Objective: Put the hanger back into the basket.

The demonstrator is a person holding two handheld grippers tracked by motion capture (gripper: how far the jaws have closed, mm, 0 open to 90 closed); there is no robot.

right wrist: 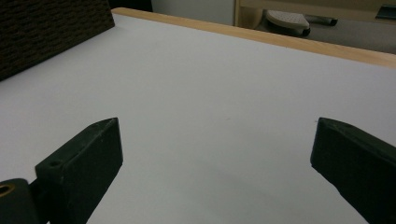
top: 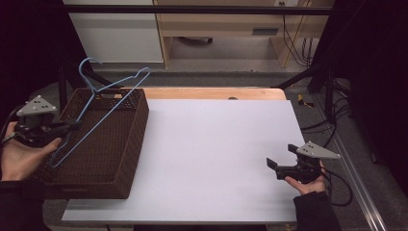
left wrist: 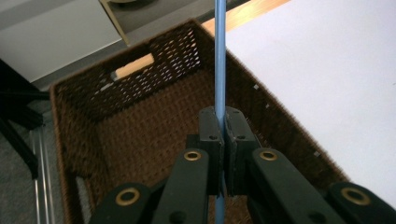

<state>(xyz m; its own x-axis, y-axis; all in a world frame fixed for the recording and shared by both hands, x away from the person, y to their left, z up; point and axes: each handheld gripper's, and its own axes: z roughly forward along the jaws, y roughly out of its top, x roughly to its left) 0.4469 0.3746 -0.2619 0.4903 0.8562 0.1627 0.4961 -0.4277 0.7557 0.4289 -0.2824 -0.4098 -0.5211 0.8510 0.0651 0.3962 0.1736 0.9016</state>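
L gripper (top: 72, 126), at left of the high view, is clamped tight on the blue wire hanger (top: 103, 103), which leans tilted over the brown wicker basket (top: 137, 127), hook toward upper left. R gripper (top: 279, 166) sits lower right above the white table (top: 216, 144), jaws spread wide w/ nothing between.

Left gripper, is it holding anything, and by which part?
Yes. The left gripper is shut on the blue hanger, pinching one thin straight wire of its frame, above the brown basket.
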